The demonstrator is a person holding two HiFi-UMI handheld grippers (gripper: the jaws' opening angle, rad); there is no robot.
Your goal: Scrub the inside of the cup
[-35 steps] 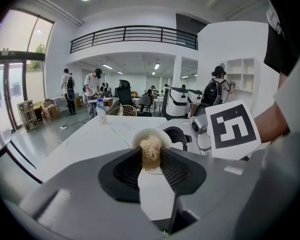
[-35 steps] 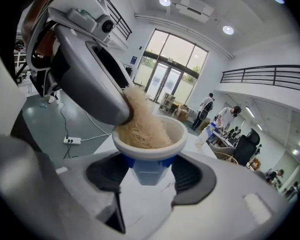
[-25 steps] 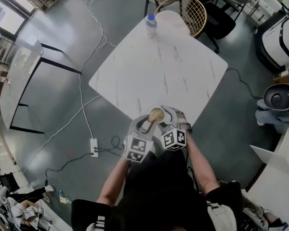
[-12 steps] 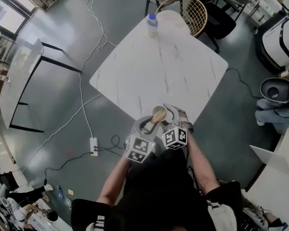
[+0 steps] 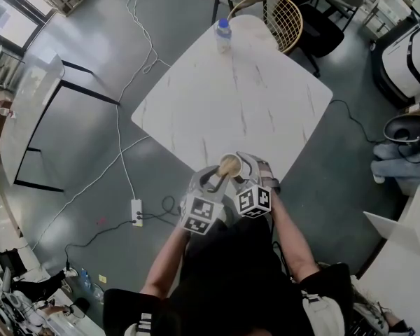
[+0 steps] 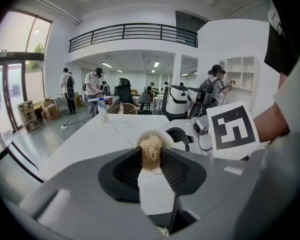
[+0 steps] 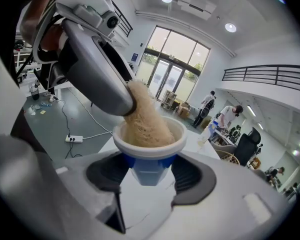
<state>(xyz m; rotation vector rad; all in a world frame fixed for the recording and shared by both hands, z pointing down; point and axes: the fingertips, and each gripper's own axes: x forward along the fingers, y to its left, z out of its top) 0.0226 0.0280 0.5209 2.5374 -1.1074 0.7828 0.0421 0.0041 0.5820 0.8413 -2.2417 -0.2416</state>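
Jaws of your right gripper (image 7: 150,178) stand wide and clamp the blue, tapered body of the cup (image 7: 149,156) just below its white rolled rim. Your left gripper (image 6: 151,168) has its jaws pinched on a tan, fibrous scrubber (image 6: 151,151), whose end sits inside the cup's mouth. You hold the cup at the near corner of the white, marble-veined table (image 5: 224,96), right by its edge. Smooth bare tabletop stretches beyond to a clear bottle (image 5: 222,35) at the far corner, with a gold wire chair (image 5: 274,14) just behind. On the grey floor to your left lie loose cables and a white power strip (image 5: 137,213).
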